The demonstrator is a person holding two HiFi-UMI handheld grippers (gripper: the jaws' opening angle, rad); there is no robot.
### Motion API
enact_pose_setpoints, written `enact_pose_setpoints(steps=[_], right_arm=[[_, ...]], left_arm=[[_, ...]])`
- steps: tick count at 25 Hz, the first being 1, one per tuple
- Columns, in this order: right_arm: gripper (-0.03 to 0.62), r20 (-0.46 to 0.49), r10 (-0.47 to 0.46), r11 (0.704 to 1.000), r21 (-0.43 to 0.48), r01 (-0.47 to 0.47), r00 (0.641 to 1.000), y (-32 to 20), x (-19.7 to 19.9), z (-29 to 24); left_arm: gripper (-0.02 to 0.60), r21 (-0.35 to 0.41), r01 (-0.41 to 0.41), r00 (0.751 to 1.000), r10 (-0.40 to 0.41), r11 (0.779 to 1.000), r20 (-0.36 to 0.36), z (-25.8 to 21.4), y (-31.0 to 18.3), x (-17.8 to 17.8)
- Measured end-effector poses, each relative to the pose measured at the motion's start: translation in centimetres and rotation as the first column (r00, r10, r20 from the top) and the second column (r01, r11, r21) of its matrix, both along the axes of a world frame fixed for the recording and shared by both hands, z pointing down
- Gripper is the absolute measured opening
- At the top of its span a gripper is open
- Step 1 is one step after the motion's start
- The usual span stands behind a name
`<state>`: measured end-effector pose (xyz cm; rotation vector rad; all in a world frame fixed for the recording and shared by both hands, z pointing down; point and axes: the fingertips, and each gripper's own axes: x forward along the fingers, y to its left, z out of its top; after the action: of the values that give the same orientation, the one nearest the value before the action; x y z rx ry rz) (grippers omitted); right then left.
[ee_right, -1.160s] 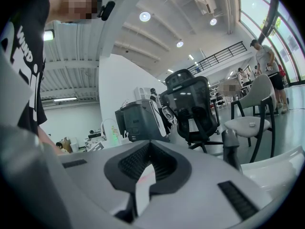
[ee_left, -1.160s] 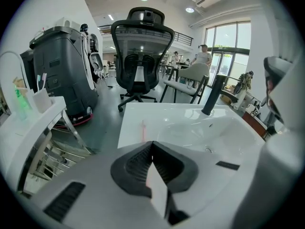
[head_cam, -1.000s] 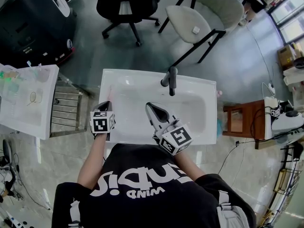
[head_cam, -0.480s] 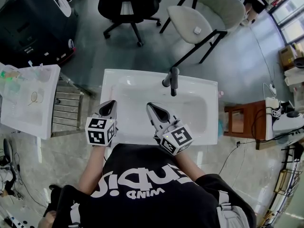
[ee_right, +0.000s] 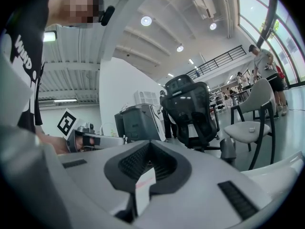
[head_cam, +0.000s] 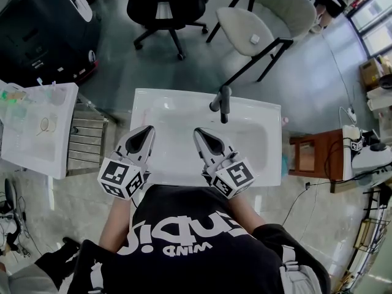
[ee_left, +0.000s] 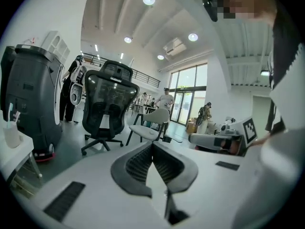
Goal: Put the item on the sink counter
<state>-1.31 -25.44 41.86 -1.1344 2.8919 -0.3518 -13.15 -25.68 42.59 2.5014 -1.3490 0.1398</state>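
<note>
Left hand-held gripper and right hand-held gripper both hover closed and empty above the sink.

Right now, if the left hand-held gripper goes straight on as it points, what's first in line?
Left hand-held gripper points out over the sink, nothing near; the beige chair looks first in line, though depth is unclear.

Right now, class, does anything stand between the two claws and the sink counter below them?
Nothing visible does. The left claw and the right claw, both shut and empty, hang over the near side of the sink counter; the faucet stands at the far rim, beyond them. I can make out no item.
</note>
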Motion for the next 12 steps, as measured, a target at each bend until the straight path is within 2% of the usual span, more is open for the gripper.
enact_pose_setpoints(steps=[6,12], right_arm=[[0.018,0.008,-0.007,1.0,0.03,0.007,1.0,-0.1,0.0,-0.7],[0.018,0.016,0.006,0.996,0.089,-0.008,1.0,-0.1,0.2,-1.6]], left_arm=[[0.02,0.117,-0.022,1.0,0.024,0.993,-0.017,-1.8,0.4,0.1],[0.02,0.192,-0.008,1.0,0.012,0.981,-0.019,-2.2,0.8,-0.1]])
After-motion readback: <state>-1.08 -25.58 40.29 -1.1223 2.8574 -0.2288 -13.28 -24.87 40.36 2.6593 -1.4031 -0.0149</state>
